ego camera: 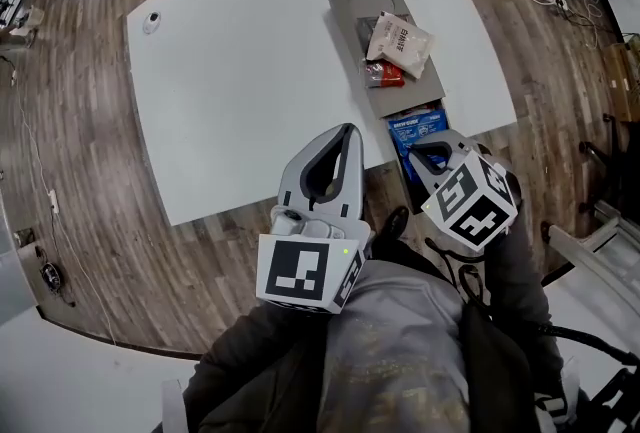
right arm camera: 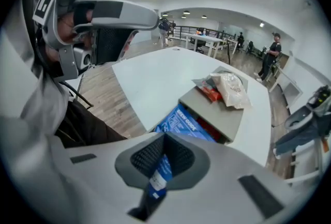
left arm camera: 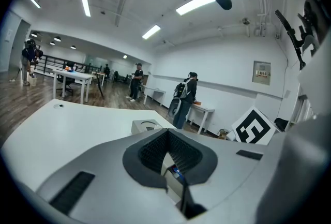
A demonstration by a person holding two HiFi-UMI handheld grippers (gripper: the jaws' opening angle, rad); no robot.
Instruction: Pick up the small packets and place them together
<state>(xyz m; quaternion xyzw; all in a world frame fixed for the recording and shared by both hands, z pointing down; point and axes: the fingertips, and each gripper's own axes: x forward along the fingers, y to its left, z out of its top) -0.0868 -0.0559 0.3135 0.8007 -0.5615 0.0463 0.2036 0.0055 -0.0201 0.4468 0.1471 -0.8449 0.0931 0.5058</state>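
Though the head view leaves the grip unclear, the right gripper view shows the right tool [right arm camera: 164,136] clenched on a blue packet [right arm camera: 159,176]; at its nine o'clock, the left tool [left arm camera: 166,134] is clenched empty.

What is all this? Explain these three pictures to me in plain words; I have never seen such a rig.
No robot: a person holds a gripper tool in each hand. One picture comes from a camera on the person's head, looking down; the other two from cameras riding on the left gripper and right gripper, looking along their fingers. The marked cubes belong to the tools. On the white table lies a grey tray with a pale packet and a red packet on it. The right fingers are shut on a thin blue packet; the left ones are closed on nothing.
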